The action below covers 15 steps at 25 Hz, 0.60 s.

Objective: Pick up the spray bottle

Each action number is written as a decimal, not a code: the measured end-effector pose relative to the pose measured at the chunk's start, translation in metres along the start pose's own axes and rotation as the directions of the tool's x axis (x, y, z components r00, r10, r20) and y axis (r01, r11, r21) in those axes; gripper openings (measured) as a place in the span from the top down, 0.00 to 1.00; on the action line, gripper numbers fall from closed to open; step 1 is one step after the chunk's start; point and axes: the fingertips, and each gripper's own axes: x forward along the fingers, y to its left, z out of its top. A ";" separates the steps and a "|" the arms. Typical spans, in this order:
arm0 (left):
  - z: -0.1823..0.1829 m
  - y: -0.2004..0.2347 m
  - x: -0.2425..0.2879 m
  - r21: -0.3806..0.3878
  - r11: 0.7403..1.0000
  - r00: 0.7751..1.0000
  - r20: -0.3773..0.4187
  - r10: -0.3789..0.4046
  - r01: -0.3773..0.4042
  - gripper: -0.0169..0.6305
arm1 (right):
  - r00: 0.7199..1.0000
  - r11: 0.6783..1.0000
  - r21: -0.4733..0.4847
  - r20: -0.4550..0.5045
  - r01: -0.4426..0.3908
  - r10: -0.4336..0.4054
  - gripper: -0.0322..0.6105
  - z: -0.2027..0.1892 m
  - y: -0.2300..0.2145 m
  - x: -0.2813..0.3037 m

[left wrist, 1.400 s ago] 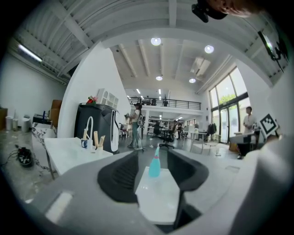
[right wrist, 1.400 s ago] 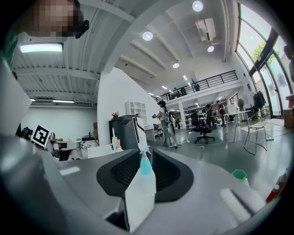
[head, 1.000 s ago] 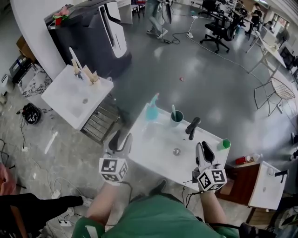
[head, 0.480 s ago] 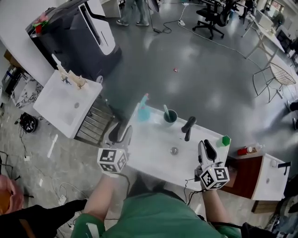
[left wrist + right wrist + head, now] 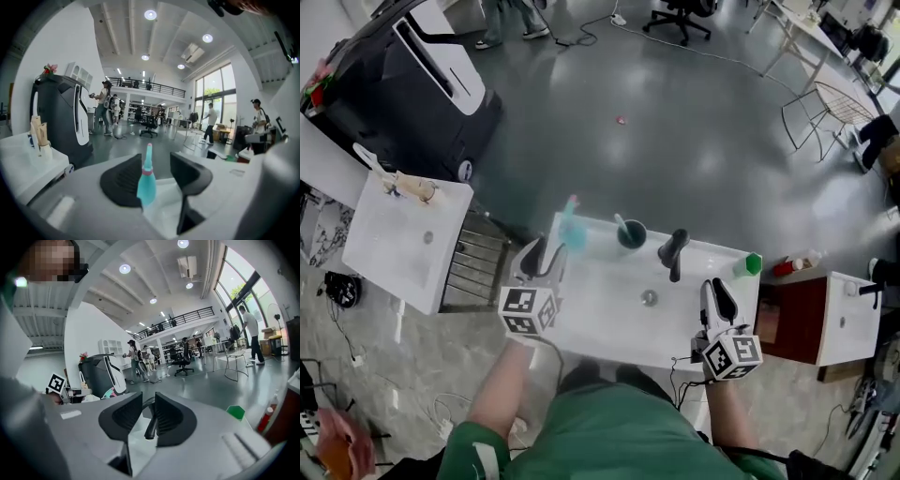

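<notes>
A teal spray bottle [image 5: 572, 230] with a pink collar stands upright at the back left corner of the white sink unit [image 5: 600, 309]. My left gripper [image 5: 546, 255] is open just in front of it. In the left gripper view the spray bottle [image 5: 146, 185] shows in the gap between the two dark jaws, apart from both, with the left gripper [image 5: 154, 180] holding nothing. My right gripper [image 5: 716, 302] hovers at the sink's front right, far from the bottle. In the right gripper view the right gripper [image 5: 148, 420] has only a narrow gap between its jaws, and nothing is in it.
A dark cup [image 5: 630, 234] with a toothbrush stands right of the bottle, then a black faucet [image 5: 672, 253] and a green item [image 5: 753, 264]. A second white sink [image 5: 394, 244] stands to the left and a dark machine [image 5: 403, 94] behind it. A brown cabinet [image 5: 797, 314] is at the right.
The view has shifted, and the sink unit now sits higher and closer. My left gripper has come forward to the spray bottle. The right gripper has stayed at the front right.
</notes>
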 end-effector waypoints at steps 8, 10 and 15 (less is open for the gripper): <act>-0.019 0.016 0.063 0.029 0.999 0.998 -0.052 -0.040 0.042 0.68 | 0.993 0.993 0.032 -0.005 0.114 -0.114 0.83 -0.011 -0.017 0.003; -0.023 0.017 0.077 0.039 0.998 0.997 -0.065 -0.045 0.048 0.68 | 0.990 0.990 0.037 -0.002 0.139 -0.139 0.83 -0.010 -0.022 0.001; -0.028 0.019 0.100 0.053 0.998 0.996 -0.077 -0.039 0.043 0.68 | 0.982 0.981 0.041 0.004 0.190 -0.190 0.83 -0.005 -0.032 -0.007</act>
